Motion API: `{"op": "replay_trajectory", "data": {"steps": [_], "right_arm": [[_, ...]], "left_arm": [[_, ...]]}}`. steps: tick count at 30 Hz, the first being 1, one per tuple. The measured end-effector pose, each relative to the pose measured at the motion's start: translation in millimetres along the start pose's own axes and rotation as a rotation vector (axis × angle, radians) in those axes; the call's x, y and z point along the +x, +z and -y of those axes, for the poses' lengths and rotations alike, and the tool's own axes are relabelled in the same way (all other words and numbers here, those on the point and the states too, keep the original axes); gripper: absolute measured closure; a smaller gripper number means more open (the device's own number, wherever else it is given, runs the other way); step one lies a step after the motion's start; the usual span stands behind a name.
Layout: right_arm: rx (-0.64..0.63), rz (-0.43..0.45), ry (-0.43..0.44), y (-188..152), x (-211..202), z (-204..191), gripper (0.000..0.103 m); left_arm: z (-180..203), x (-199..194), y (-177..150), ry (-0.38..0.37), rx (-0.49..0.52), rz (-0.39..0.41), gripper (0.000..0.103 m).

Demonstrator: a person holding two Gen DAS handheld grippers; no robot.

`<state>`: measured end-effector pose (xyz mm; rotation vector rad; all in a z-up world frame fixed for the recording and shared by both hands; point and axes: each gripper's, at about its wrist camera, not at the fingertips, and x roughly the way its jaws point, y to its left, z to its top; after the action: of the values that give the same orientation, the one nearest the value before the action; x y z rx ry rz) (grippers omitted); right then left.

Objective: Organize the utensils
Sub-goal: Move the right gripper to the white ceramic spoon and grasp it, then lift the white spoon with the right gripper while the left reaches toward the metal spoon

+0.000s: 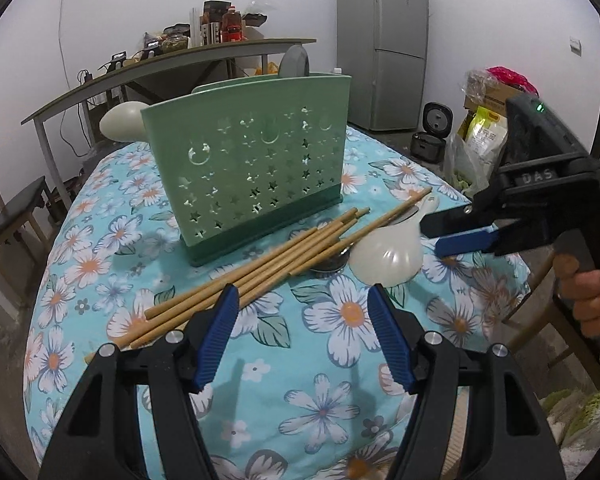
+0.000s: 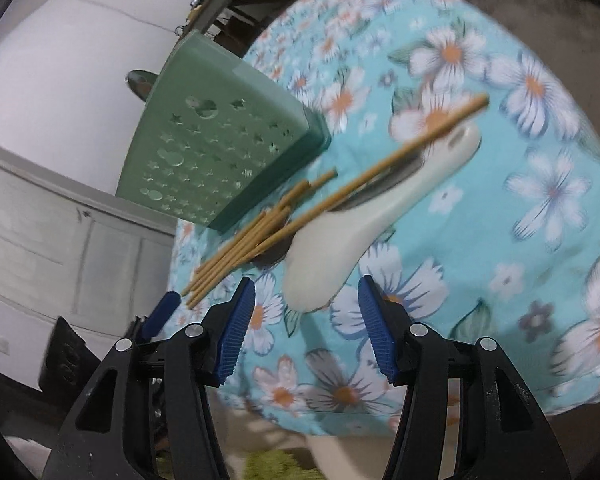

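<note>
A green perforated utensil holder (image 1: 244, 176) (image 2: 220, 148) stands upright on the flowered tablecloth (image 1: 332, 360). In front of it lie several bamboo chopsticks (image 1: 260, 270) (image 2: 244, 242), fanned out, one of them resting across a white ceramic spoon (image 1: 388, 260) (image 2: 340, 240). A metal utensil (image 1: 332, 266) lies partly hidden beneath them. My left gripper (image 1: 303, 300) is open just short of the chopsticks' near ends, with nothing between its fingers. My right gripper (image 2: 306, 284) (image 1: 444, 236) is open, hovering close over the white spoon's bowl without touching it.
A pale rounded utensil (image 1: 124, 120) sticks out beside the holder. Behind the table are a long shelf with bottles (image 1: 220, 28), a grey fridge (image 1: 384, 44), a rice cooker (image 1: 430, 136) and bags (image 1: 484, 120). Wooden chairs (image 1: 16, 208) stand at the left and right.
</note>
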<state>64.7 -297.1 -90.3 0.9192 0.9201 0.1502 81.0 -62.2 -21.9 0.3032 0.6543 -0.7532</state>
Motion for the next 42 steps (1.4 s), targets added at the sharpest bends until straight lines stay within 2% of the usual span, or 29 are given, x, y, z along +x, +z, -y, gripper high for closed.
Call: {"op": "replay_trajectory", "data": {"steps": [3,8,10,11,13,15,16,19,21,24,26,29,32,38,42], "right_arm": [[0.064,-0.027,0.025,0,11,11,0.054],[0.145,-0.02,0.072,1,16,20,0.056],[0.151,-0.02,0.054,0,13,19,0.063],[0.125,-0.017,0.031,0,11,15,0.063],[0.024,0.005,-0.046,1,3,1,0.063],[-0.192,0.053,-0.214,-2,-4,-28,0.062],[-0.337,0.079,-0.333,-6,-6,-44,0.062],[-0.644,0.112,-0.566,-21,1,-68,0.062],[-0.893,0.106,-0.724,-35,11,-72,0.062],[-1.191,0.055,-0.86,-59,31,-66,0.063],[-1.312,0.036,-0.911,-70,38,-55,0.063],[-1.447,0.068,-0.938,-82,50,-55,0.063],[-1.498,0.093,-0.911,-88,56,-61,0.063],[-1.599,0.173,-0.936,-106,69,-59,0.064],[-1.647,0.219,-0.933,-115,73,-61,0.072]], "left_arm": [[-1,0,-1,-0.004,-0.009,-0.004,0.038],[-4,-2,-2,-0.004,-0.015,-0.001,0.038],[-5,-3,-2,-0.007,-0.021,0.001,0.038],[-5,-3,-2,-0.006,-0.021,0.002,0.038],[-6,-3,-2,-0.004,-0.021,0.004,0.038],[-7,-4,-3,-0.003,-0.021,0.005,0.038],[-8,-4,-3,0.0,-0.022,0.006,0.038],[-11,-5,-3,0.01,-0.029,0.01,0.038],[-13,-6,-2,0.018,-0.038,0.012,0.038],[-16,-7,-3,0.03,-0.047,0.013,0.038],[-18,-8,-3,0.039,-0.052,0.012,0.038],[-21,-9,-4,0.049,-0.058,0.012,0.038],[-24,-8,-3,0.056,-0.067,0.009,0.038],[-26,-6,-5,0.056,-0.071,0.0,0.038],[-25,-4,-5,0.052,-0.067,-0.008,0.038]]}}
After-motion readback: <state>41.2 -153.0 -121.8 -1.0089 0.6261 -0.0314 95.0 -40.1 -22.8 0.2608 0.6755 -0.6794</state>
